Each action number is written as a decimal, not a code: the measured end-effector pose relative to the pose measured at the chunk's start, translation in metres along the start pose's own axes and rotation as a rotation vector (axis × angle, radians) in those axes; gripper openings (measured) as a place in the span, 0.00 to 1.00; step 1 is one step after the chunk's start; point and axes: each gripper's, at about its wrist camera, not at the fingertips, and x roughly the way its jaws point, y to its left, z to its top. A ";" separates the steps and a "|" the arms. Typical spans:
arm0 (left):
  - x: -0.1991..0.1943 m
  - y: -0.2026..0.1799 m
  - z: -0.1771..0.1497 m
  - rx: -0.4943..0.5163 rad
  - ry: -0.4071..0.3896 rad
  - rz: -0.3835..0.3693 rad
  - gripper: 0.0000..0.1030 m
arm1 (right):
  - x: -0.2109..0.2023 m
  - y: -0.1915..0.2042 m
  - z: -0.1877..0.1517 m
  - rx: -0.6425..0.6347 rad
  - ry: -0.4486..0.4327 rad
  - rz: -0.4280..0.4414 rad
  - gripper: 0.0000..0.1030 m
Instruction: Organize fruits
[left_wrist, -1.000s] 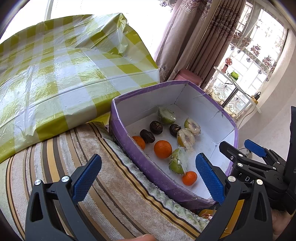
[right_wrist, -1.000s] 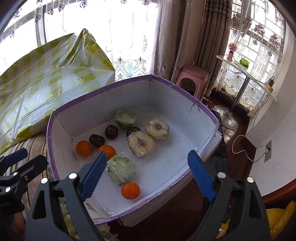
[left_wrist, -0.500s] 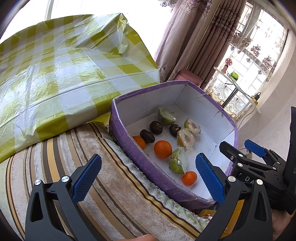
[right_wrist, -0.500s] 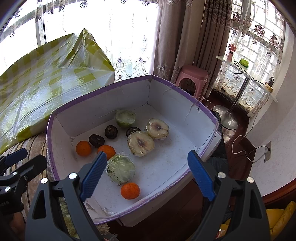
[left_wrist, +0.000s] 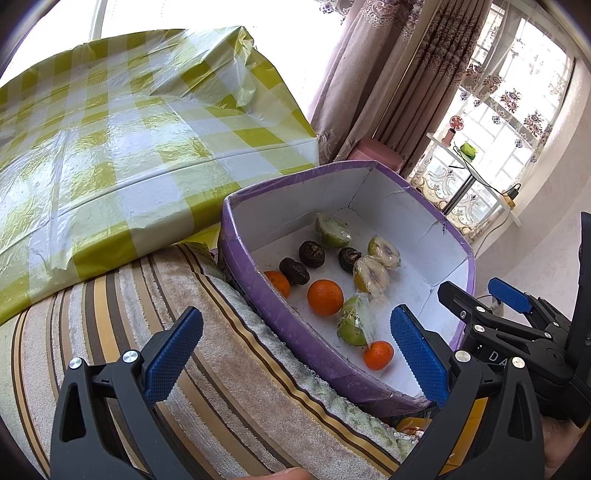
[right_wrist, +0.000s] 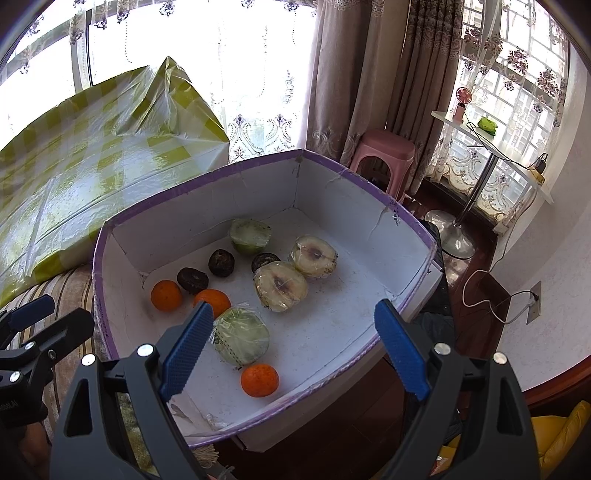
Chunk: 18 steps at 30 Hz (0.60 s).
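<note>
Over the box (right_wrist: 391, 236), both tongs spread, nothing held: right gripper (right_wrist: 291, 350), left gripper (left_wrist: 295, 354). Fruits lie loose on box floor. Pre-grasp step, I judge; next I lower right onto nearest orange (right_wrist: 259, 380).

oranges (right_wrist: 259, 380), wrapped halves (right_wrist: 280, 286), inside purple-rimmed box (right_wrist: 373, 225)

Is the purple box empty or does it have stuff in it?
Not empty. The purple box holds oranges, dark round fruits and plastic-wrapped fruit halves scattered on its white floor.
</note>
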 end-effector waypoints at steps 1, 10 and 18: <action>0.000 0.000 0.000 -0.001 0.001 0.001 0.96 | 0.000 0.000 0.000 0.001 0.000 0.000 0.86; 0.000 0.000 0.000 -0.001 0.000 0.000 0.96 | 0.000 0.000 0.000 0.000 0.001 0.000 0.86; -0.001 -0.001 0.000 0.000 -0.001 0.002 0.96 | -0.001 -0.002 -0.001 0.006 -0.002 -0.008 0.86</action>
